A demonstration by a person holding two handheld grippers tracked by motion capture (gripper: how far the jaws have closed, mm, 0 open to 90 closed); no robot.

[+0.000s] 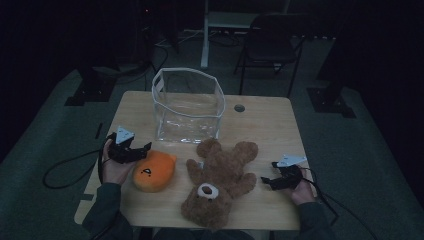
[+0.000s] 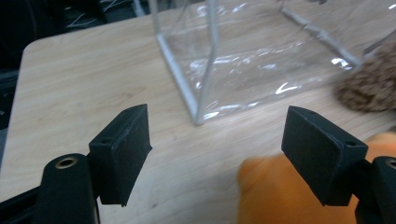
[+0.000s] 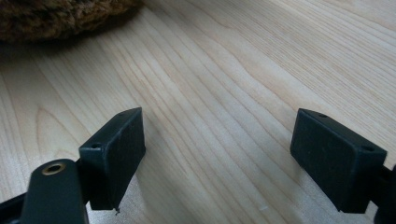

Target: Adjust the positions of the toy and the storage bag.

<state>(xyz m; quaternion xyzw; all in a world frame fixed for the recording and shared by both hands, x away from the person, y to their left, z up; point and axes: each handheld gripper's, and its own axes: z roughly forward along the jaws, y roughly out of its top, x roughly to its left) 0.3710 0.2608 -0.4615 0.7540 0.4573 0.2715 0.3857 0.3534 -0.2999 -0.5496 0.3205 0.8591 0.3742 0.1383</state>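
Your left tool (image 1: 141, 149) sat at the left side of the bench (image 1: 260, 120), its jaws spread wide and gripping nothing; in the left gripper view the orange plush toy (image 2: 280, 191) lay blurred low between and below the pads, not pinched by them. From above, that toy rested on the wood just beside the tool's tips, touching or nearly touching them. Behind it, toward the far edge, the clear plastic bag (image 1: 187, 105) stood upright and open, with nothing inside that you could make out. Right of the orange toy, the brown teddy bear (image 1: 220, 180) lay flat on its back, head toward you, paws near the bag's front wall. Your right tool (image 1: 266, 181) rested beyond the bear's arm, jaws equally wide and empty over bare wood. Judging from that layout, nothing was packed yet: both toys were left to lift into the bag, and the orange one looked like your first pick.
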